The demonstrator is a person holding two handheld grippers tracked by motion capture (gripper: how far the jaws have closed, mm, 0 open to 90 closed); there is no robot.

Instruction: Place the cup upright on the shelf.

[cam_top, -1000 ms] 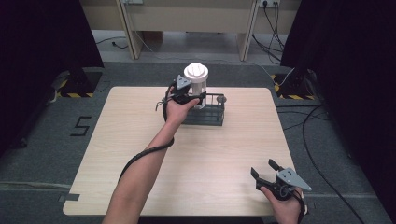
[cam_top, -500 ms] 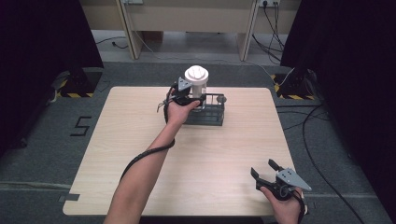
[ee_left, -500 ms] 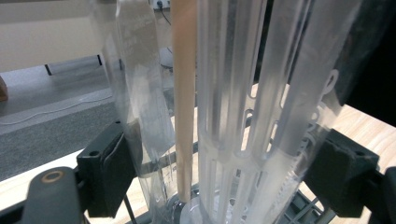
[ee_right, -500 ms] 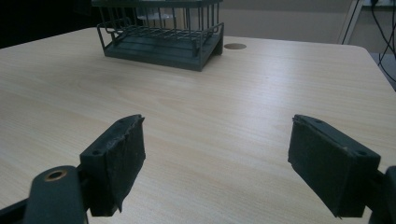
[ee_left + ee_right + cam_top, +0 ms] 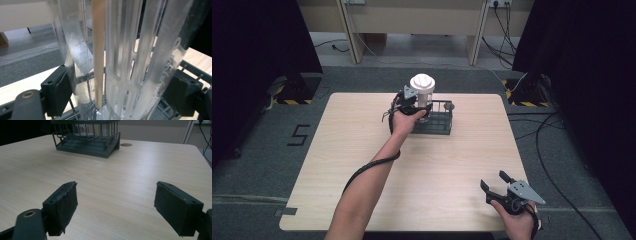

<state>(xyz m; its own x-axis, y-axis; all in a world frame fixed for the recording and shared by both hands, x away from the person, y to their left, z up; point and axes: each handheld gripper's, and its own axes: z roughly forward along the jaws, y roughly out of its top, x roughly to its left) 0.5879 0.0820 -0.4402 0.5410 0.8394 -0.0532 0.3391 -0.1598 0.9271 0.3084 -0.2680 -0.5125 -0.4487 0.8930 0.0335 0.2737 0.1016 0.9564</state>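
Note:
A clear ribbed plastic container [image 5: 422,95] with a white lid [image 5: 422,81] stands upright in a dark wire rack [image 5: 439,125] at the table's far middle. My left gripper [image 5: 418,107] is shut on its body; in the left gripper view the container [image 5: 130,62] sits between both pads [image 5: 53,92], with the rack's wires [image 5: 191,68] just below. My right gripper [image 5: 494,180] rests near the front right corner of the table, open and holding nothing. In the right gripper view its jaws [image 5: 115,212] stand wide apart, facing the rack [image 5: 87,140] far off.
The pale wooden table [image 5: 362,150] has a small round hole [image 5: 126,144] beside the rack. Cables [image 5: 557,125] lie on the grey floor at the right, and desk legs [image 5: 347,30] stand beyond the far edge.
The left gripper and the container have sunk very slightly toward the rack. The right gripper has stayed where it was.

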